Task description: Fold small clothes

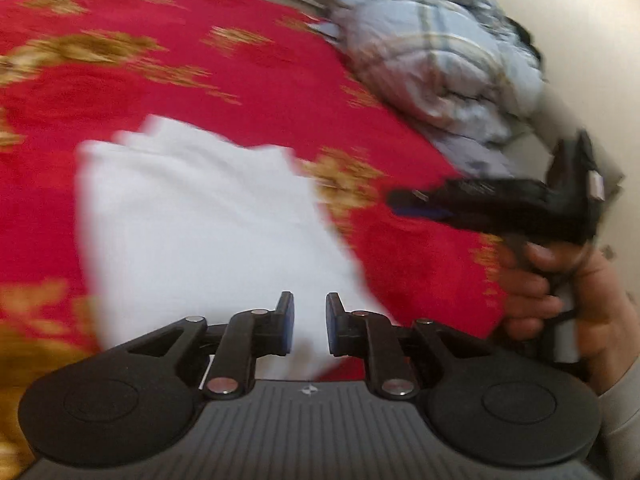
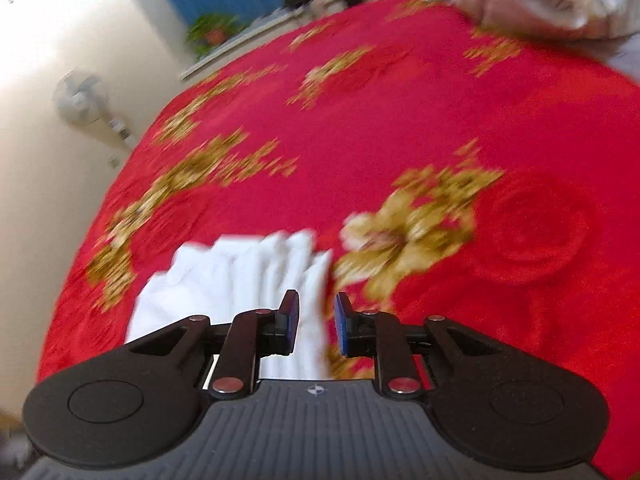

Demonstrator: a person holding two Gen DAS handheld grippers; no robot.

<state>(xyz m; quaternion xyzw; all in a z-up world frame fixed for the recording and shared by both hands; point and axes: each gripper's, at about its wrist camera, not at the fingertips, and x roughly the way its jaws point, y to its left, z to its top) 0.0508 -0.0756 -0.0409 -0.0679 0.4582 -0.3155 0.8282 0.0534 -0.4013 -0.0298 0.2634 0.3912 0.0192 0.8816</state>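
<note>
Both grippers pointed down at a white garment (image 1: pixel 200 232) lying on the red bed cover (image 1: pixel 240 92). The left gripper (image 1: pixel 310 326) and right gripper (image 2: pixel 316 326) had fingers slightly spread, pinching nothing. No writing was readable.

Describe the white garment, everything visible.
The white garment is plain soft cloth with no print showing, lying on the red bedspread with gold flowers. In the left wrist view it looks roughly flat and folded, layered edges at its far end. In the right wrist view its far edge is bunched into pleats. Motion blur hides seams and type. It shows behind both grippers' gaps; neither clearly pinches it.
</note>
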